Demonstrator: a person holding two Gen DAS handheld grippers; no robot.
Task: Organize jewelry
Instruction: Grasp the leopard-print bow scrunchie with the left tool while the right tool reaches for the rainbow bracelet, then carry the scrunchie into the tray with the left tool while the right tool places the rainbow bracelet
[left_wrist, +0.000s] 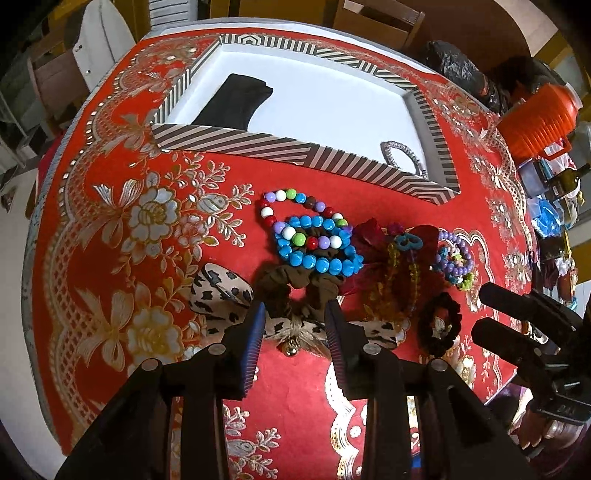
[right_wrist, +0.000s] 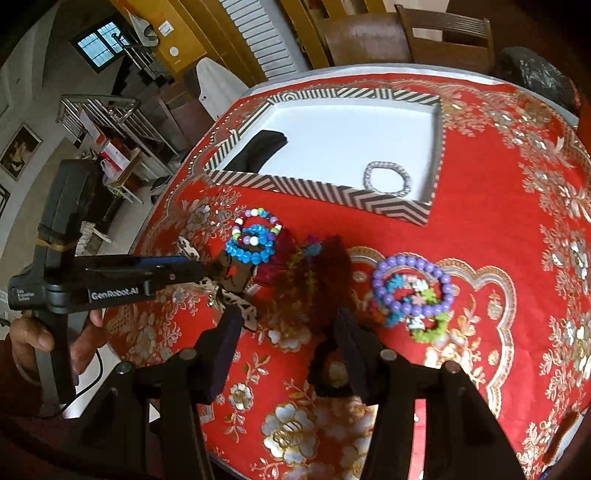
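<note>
- Jewelry pile: lies on the red cloth (left_wrist: 110, 229) in front of the striped box (left_wrist: 236, 142).
- Brown scrunchie (left_wrist: 295, 282): just beyond the left gripper (left_wrist: 295, 314), centred on the gap between its jaws; blue bracelet (left_wrist: 317, 243) and multicolour bracelet (left_wrist: 295, 206) rest on it.
- Leopard bow (left_wrist: 221, 291): crosses under the left jaws, with a small gold bell (left_wrist: 290, 349) between them.
- Left gripper: jaws apart, gripping nothing; pads clear of the scrunchie.
- Black scrunchie (right_wrist: 328, 373): lies by the inner side of one finger of the right gripper (right_wrist: 288, 325); contact unclear.
- Right gripper: jaws parted, nothing clasped; dark red scrunchie (right_wrist: 317, 266) with yellow-green beads just ahead of the gap.
- Purple bracelet (right_wrist: 413, 284): to the side of the right jaws, with small flower bands.
- Box: holds a black pouch (left_wrist: 236, 103) and a silver bracelet (right_wrist: 388, 177).
- Left view only: orange jug (left_wrist: 535, 118) at the table edge; right gripper's fingers side-on.
- Right view only: a hand (right_wrist: 33, 339) holding the left gripper's handle; whole silver bracelet.
</note>
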